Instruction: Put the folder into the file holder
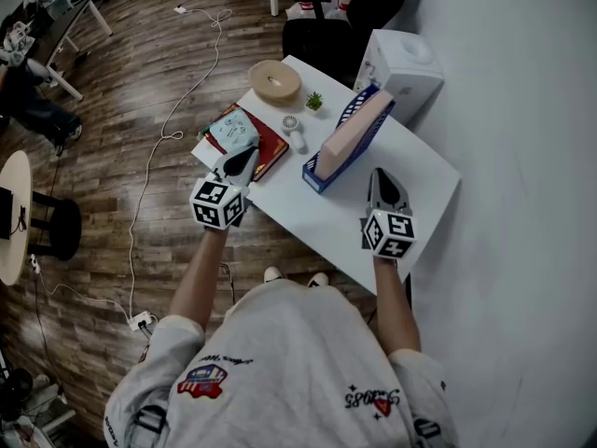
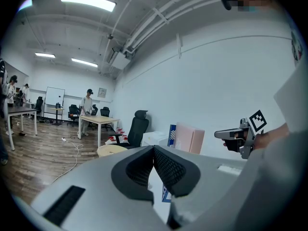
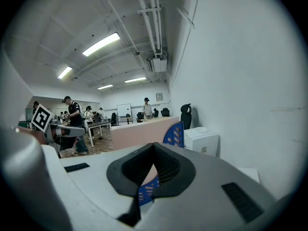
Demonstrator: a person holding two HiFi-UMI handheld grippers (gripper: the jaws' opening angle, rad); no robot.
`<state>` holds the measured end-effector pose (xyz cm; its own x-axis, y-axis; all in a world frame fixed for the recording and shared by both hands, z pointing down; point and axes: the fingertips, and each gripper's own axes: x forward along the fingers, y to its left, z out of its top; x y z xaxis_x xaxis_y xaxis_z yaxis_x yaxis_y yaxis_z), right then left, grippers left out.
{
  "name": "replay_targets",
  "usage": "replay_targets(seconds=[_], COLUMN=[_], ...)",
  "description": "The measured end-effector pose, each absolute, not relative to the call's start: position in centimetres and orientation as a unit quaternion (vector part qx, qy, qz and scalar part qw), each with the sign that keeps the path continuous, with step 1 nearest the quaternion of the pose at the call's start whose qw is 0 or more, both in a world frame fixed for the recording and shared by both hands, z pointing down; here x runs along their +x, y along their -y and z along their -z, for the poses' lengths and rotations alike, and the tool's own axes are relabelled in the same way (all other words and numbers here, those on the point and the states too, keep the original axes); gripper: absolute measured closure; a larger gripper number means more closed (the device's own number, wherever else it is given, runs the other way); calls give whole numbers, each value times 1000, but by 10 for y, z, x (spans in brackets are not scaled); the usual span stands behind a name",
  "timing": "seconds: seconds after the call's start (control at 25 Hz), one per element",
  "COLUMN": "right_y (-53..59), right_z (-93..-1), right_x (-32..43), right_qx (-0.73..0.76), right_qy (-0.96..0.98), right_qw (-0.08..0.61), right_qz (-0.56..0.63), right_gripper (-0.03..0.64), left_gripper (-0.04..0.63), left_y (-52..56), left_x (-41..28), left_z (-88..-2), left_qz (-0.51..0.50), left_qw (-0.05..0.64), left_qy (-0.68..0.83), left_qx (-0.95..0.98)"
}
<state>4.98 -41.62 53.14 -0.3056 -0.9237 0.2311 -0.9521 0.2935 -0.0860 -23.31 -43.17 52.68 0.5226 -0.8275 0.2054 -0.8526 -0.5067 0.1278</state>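
The pink folder (image 1: 353,131) already stands in the blue file holder (image 1: 314,177) on the counter (image 1: 322,220), and with the left tool (image 1: 243,156) and the right tool (image 1: 382,175) both closed and empty, nothing seems left.

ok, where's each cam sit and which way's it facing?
Head view: on the head, steeply down at table, folder in file holder; forearms, left gripper, right gripper show.
Left gripper view: on left gripper, along shut jaws toward file holder; right gripper shows right.
Right gripper view: on right gripper, along shut jaws at file holder; left gripper shows left.
Shared: all see the folder.
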Motion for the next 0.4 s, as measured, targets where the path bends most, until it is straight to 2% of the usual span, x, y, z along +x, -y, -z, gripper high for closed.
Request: replay_targets(seconds=[0.4], right_y=[412], right_z=[-534], right_x=[57], right_qx=[584], right_qy=[802], right_qw=[74], right_qz=[-105], right_gripper=[626], left_gripper=[589], left_y=[428], left_x=[-227], left_z=[-532], left_qz=[-62], left_qw=[114], left_qy=[486], left_qx=[864])
